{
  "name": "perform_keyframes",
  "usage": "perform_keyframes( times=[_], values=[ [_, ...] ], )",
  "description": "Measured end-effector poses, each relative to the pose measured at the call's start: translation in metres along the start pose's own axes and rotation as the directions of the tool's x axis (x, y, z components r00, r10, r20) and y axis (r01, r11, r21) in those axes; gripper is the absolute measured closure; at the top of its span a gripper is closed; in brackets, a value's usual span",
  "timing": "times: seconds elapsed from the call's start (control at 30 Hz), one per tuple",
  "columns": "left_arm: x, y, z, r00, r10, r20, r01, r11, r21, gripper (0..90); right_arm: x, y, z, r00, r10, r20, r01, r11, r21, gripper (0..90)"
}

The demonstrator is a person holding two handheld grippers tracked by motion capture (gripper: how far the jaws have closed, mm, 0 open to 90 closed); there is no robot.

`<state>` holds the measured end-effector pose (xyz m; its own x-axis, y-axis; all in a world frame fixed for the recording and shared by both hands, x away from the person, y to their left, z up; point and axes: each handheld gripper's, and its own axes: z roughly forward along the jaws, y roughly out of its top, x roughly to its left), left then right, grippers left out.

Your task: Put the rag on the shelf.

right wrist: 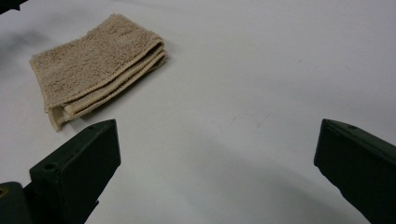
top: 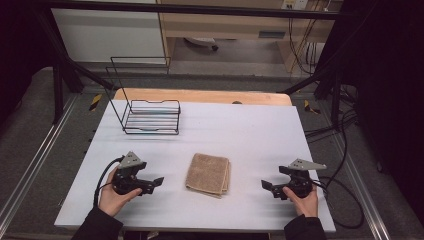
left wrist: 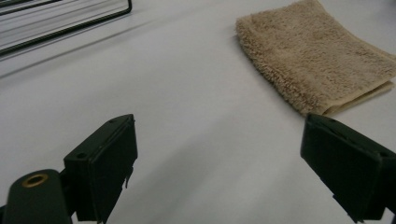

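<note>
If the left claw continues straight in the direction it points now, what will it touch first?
Probably the folded towel. The left claw, open with nothing between its jaws, points across the bare table toward it. In the left gripper view the towel lies ahead but to the right, so the claw may catch only its near corner.

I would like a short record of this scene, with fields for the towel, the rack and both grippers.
towel: folded beige towel, flat on the white table, between the two grippers
rack: black wire rack, far left part of the table, nothing in it
left gripper: left gripper open, holds nothing, points at the towel
right gripper: right gripper open, holds nothing, points at the towel
</note>
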<state>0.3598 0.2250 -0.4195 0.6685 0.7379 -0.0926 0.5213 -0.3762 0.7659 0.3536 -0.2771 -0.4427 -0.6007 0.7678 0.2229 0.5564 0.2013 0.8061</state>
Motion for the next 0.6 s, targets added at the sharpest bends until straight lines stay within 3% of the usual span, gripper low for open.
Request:
perform_keyframes(
  times=[0.3, 0.6],
  values=[
    [-0.030, 0.022, 0.026, 0.9984, 0.033, 0.046, -0.035, 0.9988, 0.035, 16.0, 0.000, 0.000, 0.001, 1.0000, -0.006, 0.001, 0.006, 1.000, 0.003, 1.0],
    [-0.049, 0.033, 0.049, 0.9965, 0.054, 0.063, -0.058, 0.9965, 0.060, 23.6, 0.000, 0.000, 0.001, 1.0000, -0.008, 0.002, 0.008, 1.000, 0.003, 0.9]
  ],
)
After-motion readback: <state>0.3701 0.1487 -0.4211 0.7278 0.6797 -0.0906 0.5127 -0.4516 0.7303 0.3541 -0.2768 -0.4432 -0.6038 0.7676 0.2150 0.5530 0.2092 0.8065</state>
